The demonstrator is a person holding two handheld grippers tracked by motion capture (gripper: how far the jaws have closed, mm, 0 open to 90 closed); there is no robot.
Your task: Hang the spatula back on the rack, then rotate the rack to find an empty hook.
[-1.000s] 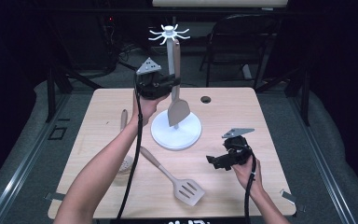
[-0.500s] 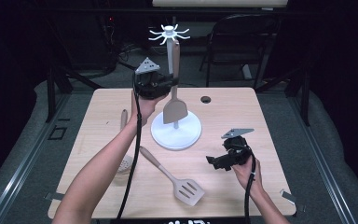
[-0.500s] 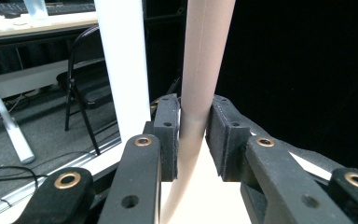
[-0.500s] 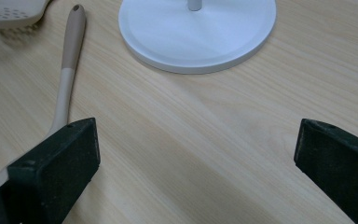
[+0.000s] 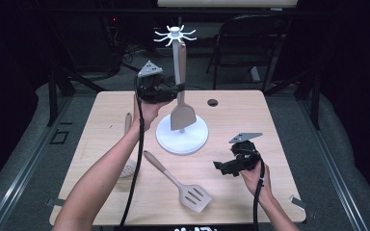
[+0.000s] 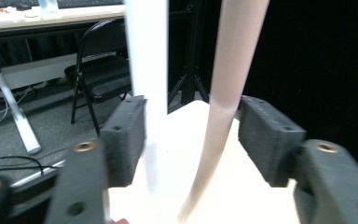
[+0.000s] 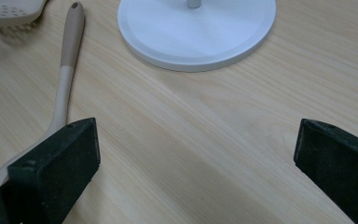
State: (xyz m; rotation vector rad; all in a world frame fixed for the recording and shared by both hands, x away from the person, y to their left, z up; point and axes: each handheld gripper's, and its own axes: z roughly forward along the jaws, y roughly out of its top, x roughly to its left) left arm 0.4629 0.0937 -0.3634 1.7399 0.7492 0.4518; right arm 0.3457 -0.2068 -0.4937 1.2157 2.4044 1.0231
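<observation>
A white utensil stand (image 5: 181, 137) rises from the middle of the table, with hooks at its top. A beige spatula (image 5: 183, 115) hangs from one hook, blade down. My left gripper (image 5: 174, 90) is at its handle; its jaws have just been opening. In the left gripper view the left gripper (image 6: 191, 135) is open, with the stand's pole (image 6: 147, 70) and the spatula handle (image 6: 228, 84) both between the pads and the handle touching neither. My right gripper (image 5: 224, 168) hovers open over the wood at the front right, holding nothing. A slotted spatula (image 5: 192, 196) lies flat near the front.
A perforated spoon (image 5: 127, 144) lies on the left of the table beside the person's left forearm. A small black grommet (image 5: 213, 102) sits behind the stand. A folding chair (image 5: 250, 48) stands beyond the table. In the right gripper view, the stand's base (image 7: 196, 32) lies ahead.
The hanging spatula's blade has wobbled slightly sideways and back. Both hands keep their places.
</observation>
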